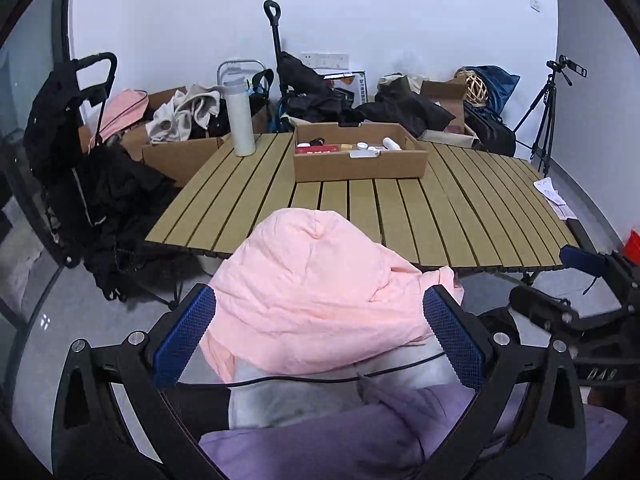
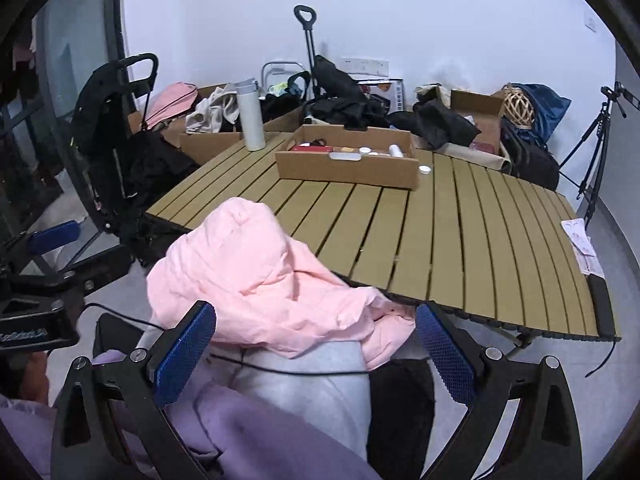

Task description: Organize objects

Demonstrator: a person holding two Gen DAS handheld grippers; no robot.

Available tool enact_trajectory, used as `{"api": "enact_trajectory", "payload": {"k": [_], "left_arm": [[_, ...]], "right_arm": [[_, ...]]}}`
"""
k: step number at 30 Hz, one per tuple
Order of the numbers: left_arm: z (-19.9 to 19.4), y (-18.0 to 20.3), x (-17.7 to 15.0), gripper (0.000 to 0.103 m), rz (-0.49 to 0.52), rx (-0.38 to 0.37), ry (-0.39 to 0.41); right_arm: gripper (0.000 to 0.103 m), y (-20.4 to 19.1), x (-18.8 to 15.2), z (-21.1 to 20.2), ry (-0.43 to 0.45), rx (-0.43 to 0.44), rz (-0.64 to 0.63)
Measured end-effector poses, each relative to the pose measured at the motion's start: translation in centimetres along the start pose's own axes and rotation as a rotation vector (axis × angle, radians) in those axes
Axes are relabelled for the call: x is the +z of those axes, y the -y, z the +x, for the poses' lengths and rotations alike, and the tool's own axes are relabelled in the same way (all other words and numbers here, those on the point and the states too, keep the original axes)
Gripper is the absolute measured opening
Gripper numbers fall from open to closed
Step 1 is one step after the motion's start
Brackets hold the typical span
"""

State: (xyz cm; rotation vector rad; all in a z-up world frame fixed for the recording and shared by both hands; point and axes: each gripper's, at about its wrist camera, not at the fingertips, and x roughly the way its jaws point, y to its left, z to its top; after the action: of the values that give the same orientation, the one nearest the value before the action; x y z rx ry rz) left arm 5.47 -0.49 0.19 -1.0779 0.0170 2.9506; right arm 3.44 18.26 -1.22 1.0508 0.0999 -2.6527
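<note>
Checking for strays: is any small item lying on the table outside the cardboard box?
Yes, a small white cap lies on the table beside the cardboard box.

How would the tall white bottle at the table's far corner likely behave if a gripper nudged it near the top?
The white bottle stands upright, tall and narrow, so it probably tips rather than slides. It stands on the slatted table, whose gaps may catch its base. Its smooth round body looks slippery and would likely roll once down.

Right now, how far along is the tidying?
Done: small items sit in the cardboard tray. In hand: nothing; left gripper and right gripper are open around the pink garment. Left: that garment, white bottle, white cap beside the tray.
</note>
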Motion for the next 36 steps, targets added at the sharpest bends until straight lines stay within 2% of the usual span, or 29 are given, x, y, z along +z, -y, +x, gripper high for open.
{"api": "enact_trajectory", "payload": {"k": [7,36], "left_arm": [[0.23,0.17,-0.17,0.103,0.006,-0.004,-0.008],[0.11,-0.01,-0.33,0.103,0.000,0.001,-0.005]], "right_arm": [[0.101,0.36,-0.06,-0.79,0.027,-0.013,0.016],[0.101,-0.05,-0.23,-0.29,0.005,-0.013,-0.007]]}}
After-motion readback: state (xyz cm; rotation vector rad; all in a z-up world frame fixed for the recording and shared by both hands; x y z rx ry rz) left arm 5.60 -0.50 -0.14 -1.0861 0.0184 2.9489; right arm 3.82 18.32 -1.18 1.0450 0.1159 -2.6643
